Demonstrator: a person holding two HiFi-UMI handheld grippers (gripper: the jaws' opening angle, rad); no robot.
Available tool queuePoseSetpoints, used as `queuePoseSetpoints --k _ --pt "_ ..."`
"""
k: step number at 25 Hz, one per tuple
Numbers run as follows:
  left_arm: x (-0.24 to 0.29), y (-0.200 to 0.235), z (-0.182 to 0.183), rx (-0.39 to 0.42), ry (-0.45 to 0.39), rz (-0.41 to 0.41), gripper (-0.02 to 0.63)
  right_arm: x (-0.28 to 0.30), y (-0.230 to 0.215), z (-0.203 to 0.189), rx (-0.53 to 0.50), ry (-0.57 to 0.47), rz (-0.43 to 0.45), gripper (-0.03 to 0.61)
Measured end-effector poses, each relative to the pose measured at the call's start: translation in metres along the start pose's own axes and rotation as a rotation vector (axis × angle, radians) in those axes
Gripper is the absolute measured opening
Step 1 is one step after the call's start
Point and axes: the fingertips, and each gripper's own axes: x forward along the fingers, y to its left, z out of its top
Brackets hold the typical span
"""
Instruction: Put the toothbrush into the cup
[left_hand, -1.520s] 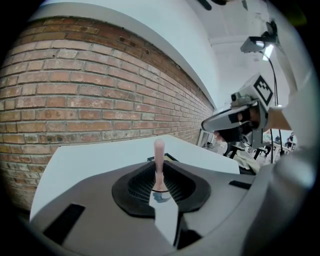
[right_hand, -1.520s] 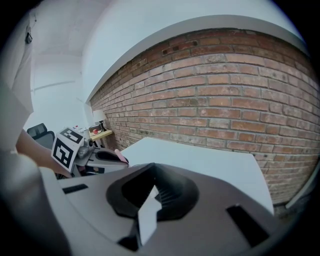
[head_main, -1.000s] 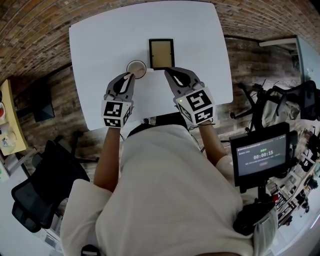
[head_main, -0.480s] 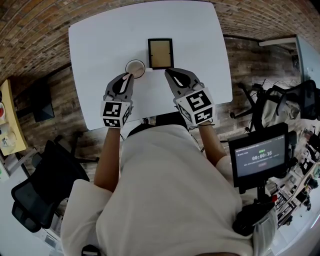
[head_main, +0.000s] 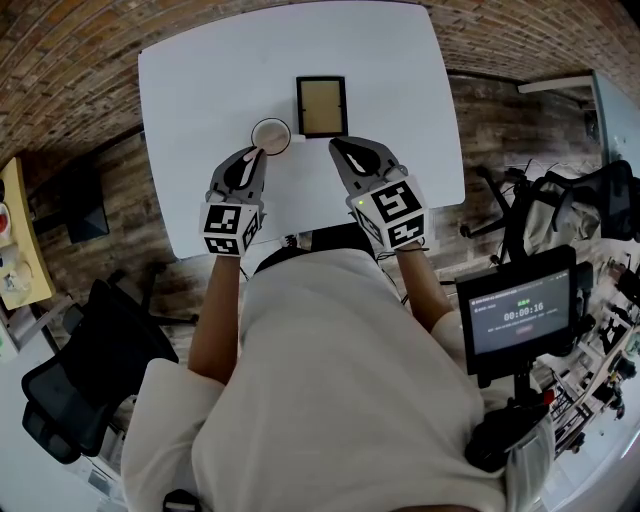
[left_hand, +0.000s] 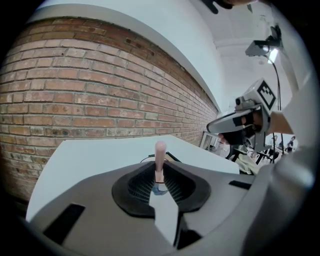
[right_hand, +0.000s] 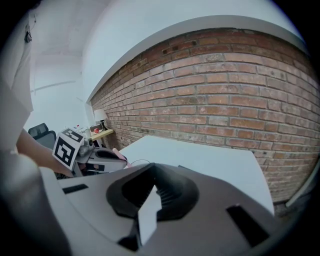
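Left tool (head_main: 257, 154) with toothbrush (left_hand: 160, 156) beside cup (head_main: 272, 122)

The screen's (head_main: 517, 318) timer has advanced from 00:00:15 to 00:00:16.

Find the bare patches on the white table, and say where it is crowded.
Bare: the table left of the cup, out to its edge; right of the picture frame, out to its edge; the far strip behind the frame. Crowded: the near middle, around cup, frame, left gripper with its toothbrush and right gripper.
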Motion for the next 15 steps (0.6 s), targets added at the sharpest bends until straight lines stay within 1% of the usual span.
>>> queuePoseSetpoints --k 15 --pt "-0.0010 0.0062 -0.0053 -0.052 0.002 0.015 0.054 -0.0005 -0.0009 -0.0054 0.008 0.004 -0.003 0.003"
